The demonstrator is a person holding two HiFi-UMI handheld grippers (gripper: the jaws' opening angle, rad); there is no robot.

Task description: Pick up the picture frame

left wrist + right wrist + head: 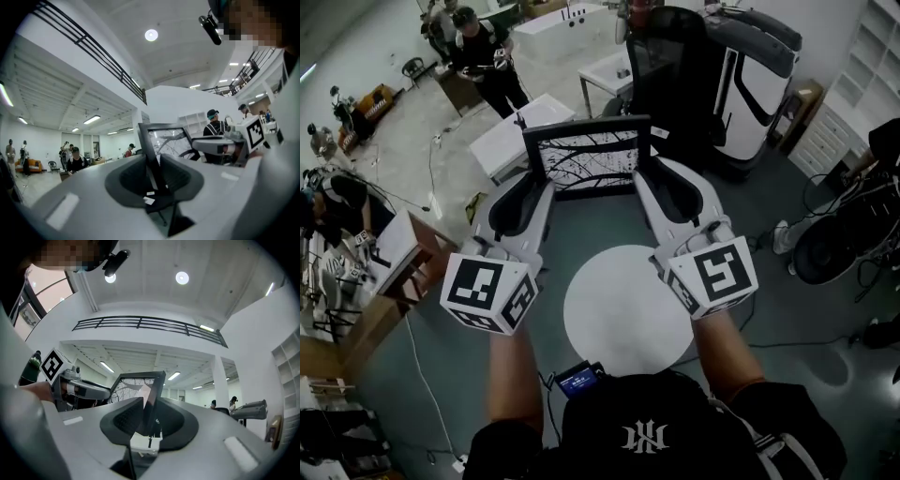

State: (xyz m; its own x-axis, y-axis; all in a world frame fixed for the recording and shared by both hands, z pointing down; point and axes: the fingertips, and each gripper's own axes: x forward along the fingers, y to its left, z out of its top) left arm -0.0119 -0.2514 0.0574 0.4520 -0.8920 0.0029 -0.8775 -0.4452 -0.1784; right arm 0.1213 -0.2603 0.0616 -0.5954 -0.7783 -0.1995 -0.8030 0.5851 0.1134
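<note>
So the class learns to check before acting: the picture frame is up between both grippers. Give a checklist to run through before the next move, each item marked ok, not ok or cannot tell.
1. Left gripper jaws closed on the picture frame's left edge: ok.
2. Right gripper jaws closed on its right edge: ok.
3. Frame clear of the round white table: ok.
4. Frame close to level: ok.
5. Grip firm enough not to slip: cannot tell.
</note>
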